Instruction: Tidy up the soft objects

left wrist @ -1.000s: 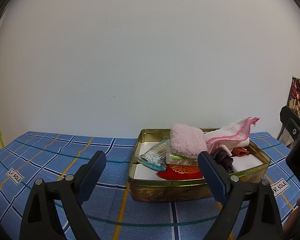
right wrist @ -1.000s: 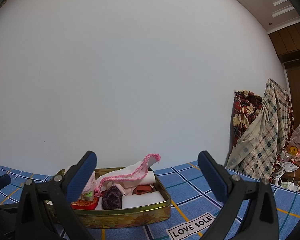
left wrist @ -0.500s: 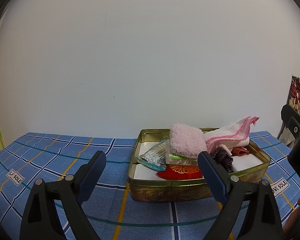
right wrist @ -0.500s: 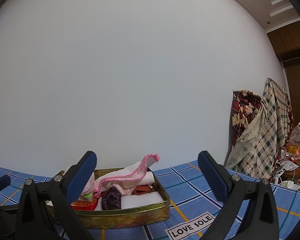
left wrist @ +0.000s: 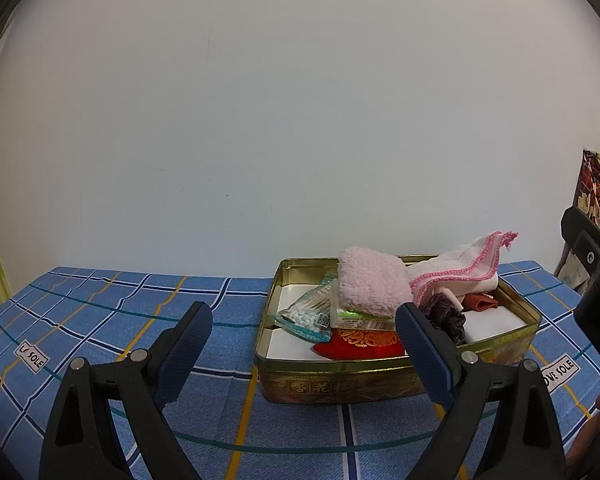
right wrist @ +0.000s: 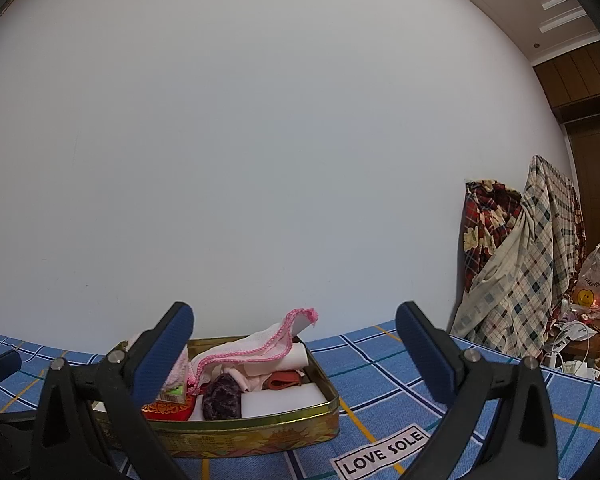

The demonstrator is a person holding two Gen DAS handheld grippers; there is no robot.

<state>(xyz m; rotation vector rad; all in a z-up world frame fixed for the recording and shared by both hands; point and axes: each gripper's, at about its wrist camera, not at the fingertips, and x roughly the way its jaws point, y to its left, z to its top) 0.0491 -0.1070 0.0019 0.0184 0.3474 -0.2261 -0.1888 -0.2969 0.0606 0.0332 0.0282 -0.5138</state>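
A gold tin box stands on the blue checked cloth, also seen in the right wrist view. It holds a fluffy pink cloth, a white cloth with pink trim, a dark purple scrunchie, a red pouch, a cotton swab packet and a small orange-red piece. My left gripper is open and empty, just in front of the box. My right gripper is open and empty, to the right of the box.
The blue checked cloth covers the surface up to a white wall. Patterned fabrics hang at the far right, with a plastic bag and cables beside them. The right gripper's body shows at the left view's right edge.
Almost nothing: both grippers stay open and the box contents are unmoved. The right view has drifted very slightly.
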